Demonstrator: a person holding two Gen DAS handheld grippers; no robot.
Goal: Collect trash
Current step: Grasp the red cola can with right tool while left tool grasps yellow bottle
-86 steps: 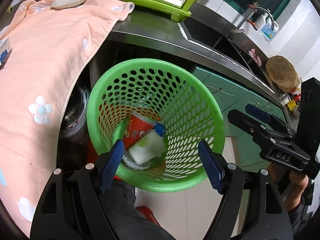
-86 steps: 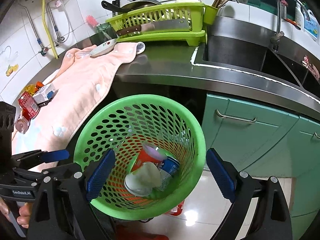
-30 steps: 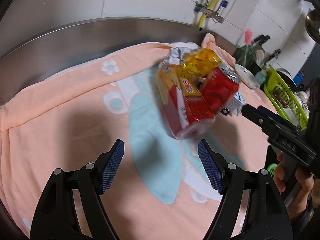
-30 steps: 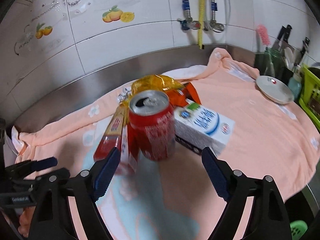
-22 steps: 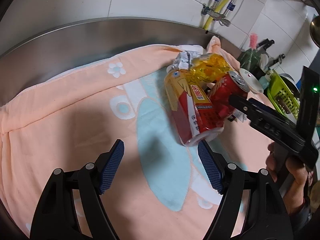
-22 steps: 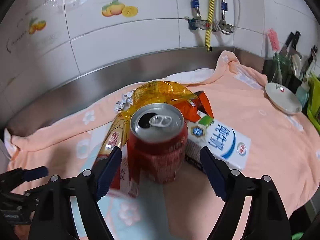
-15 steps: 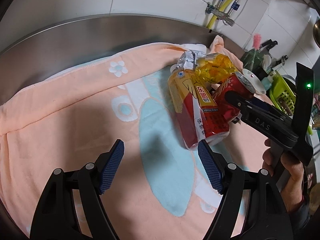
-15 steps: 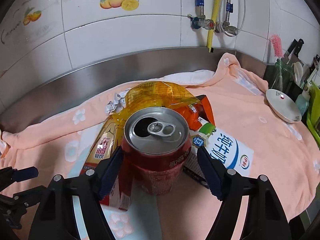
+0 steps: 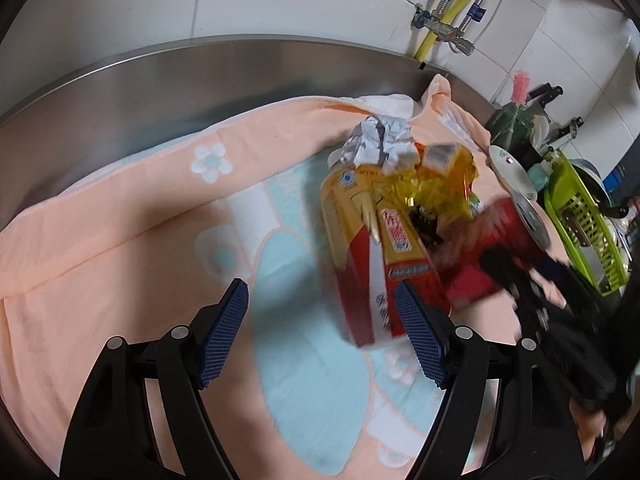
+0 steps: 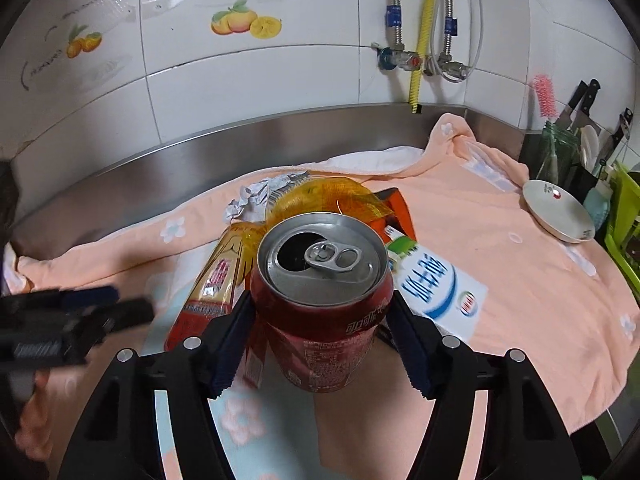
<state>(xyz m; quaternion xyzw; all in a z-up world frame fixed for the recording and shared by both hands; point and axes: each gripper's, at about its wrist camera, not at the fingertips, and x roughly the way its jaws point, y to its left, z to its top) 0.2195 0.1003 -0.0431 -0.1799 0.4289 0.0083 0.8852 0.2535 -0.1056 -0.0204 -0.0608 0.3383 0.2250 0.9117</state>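
I am closing my right gripper (image 10: 322, 334) around the can (image 10: 324, 300) — left gripper (image 9: 322, 334) gaping empty — carton (image 10: 434, 284) and wrappers (image 10: 320, 196) still waiting.

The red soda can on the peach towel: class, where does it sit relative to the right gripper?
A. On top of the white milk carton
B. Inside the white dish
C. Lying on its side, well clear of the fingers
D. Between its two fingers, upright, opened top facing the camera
D. The red soda can stands upright between the blue pads of the right gripper, its opened top showing.
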